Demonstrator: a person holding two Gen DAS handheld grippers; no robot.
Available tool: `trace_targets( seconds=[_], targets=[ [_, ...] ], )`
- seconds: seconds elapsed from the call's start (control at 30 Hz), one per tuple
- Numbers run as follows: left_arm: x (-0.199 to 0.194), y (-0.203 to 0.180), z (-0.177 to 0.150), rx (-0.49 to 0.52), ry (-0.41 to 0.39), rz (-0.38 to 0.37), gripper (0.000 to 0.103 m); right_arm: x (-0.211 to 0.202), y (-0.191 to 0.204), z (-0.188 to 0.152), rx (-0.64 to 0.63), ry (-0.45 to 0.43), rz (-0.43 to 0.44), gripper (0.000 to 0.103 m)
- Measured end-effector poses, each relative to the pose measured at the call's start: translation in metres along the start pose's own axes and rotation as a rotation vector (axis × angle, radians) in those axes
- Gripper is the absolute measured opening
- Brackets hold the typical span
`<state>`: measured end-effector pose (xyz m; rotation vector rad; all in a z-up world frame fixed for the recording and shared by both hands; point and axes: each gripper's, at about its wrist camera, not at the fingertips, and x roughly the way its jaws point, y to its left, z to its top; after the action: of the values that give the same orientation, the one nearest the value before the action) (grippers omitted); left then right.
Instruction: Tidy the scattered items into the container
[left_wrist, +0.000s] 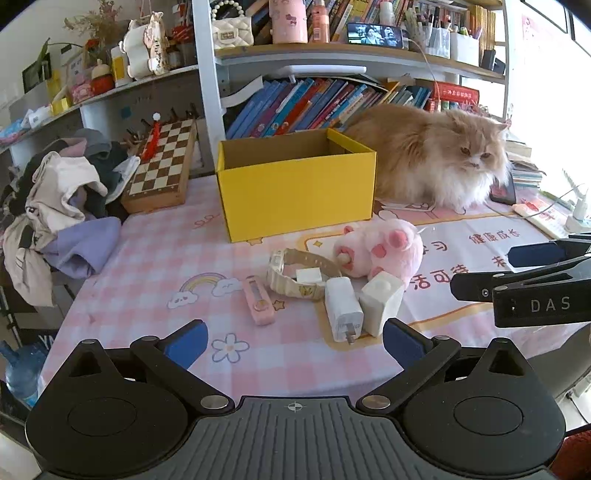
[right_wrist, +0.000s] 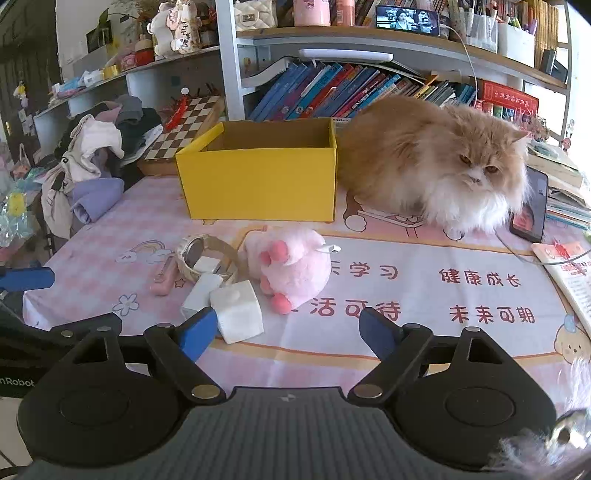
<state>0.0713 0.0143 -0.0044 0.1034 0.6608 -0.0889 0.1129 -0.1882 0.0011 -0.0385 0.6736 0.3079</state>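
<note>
Presently both grippers hover low over the near edge of the bench (left_wrist: 147, 258), its cloth pink-checked. The left gripper (left_wrist: 293, 341) holds its jaws wide apart with nothing between them; the right gripper (right_wrist: 286, 328) likewise stands open and empty. Ahead lies the scatter: a pink fluffy plush toy (left_wrist: 384, 247), a cream wristwatch (left_wrist: 295, 273), a white plug charger (left_wrist: 341, 308), a white cube-shaped block (left_wrist: 380, 301) and a small pink slim case (left_wrist: 258, 299). Behind them the open yellow cardboard box (left_wrist: 295, 192) stands beside a long-haired ginger cat (left_wrist: 436, 158).
</note>
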Motion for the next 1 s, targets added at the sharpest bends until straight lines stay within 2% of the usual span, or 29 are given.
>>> trace_targets(
  seconds=[0.17, 0.33, 0.67, 1.0],
  targets=[
    [-0.001, -0.001, -0.001, 0.014, -0.002, -0.010, 0.102, -0.001, 0.005, 0.000, -0.011, -0.004, 0.012, 0.081],
    [0.000, 0.002, -0.003, 0.004, 0.004, -0.010, 0.102, 0.000, 0.010, 0.000, -0.022, 0.006, 0.018, 0.074],
    [0.001, 0.009, -0.007, -0.055, 0.013, -0.019, 0.102, -0.002, 0.009, -0.001, -0.003, 0.003, 0.008, 0.074],
    [0.002, 0.002, -0.007, -0.023, -0.011, -0.017, 0.102, 0.002, 0.007, -0.003, -0.009, 0.024, 0.000, 0.074]
  ],
)
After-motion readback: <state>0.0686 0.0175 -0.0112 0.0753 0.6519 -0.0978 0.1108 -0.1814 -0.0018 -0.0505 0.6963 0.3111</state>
